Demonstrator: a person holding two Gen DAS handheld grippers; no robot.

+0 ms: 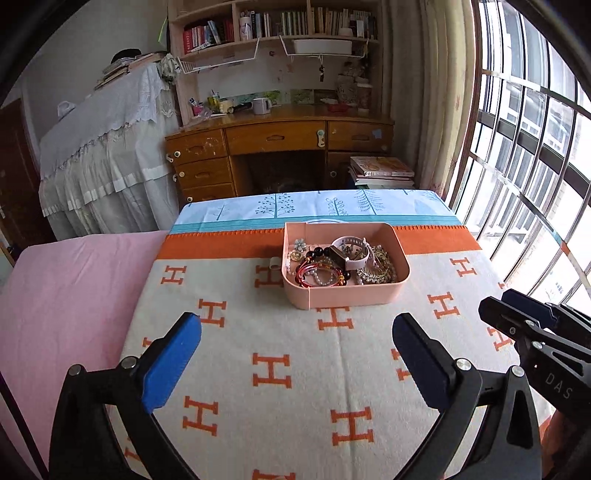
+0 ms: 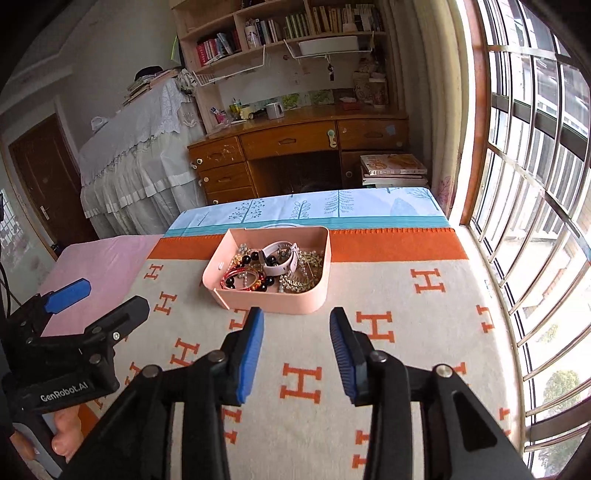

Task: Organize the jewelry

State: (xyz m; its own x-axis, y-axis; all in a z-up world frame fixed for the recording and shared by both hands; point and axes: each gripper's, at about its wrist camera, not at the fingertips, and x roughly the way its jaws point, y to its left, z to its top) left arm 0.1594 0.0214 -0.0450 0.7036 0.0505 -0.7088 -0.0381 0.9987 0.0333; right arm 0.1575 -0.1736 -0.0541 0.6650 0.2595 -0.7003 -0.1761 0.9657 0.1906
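Jewelry pile [image 1: 338, 264] sits tangled inside pink rounded plastic tray [image 1: 347, 297] on H-patterned orange-and-cream blanket [image 1: 280, 369]; left tongs [image 1: 295, 360] wide open, right tongs [image 2: 297, 354] open, both empty; approach slow, pinch one piece

Orange-H blanket [image 1: 295, 369] over table; wooden desk [image 1: 280, 136] behind; bookshelf [image 1: 273, 26] above; book stack [image 1: 382, 170] by barred window [image 2: 535, 184].

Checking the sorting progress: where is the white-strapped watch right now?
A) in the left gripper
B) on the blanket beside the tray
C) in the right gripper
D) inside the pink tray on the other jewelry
D: the watch lies inside the pink tray atop the bracelets; both grippers are open, holding nothing.
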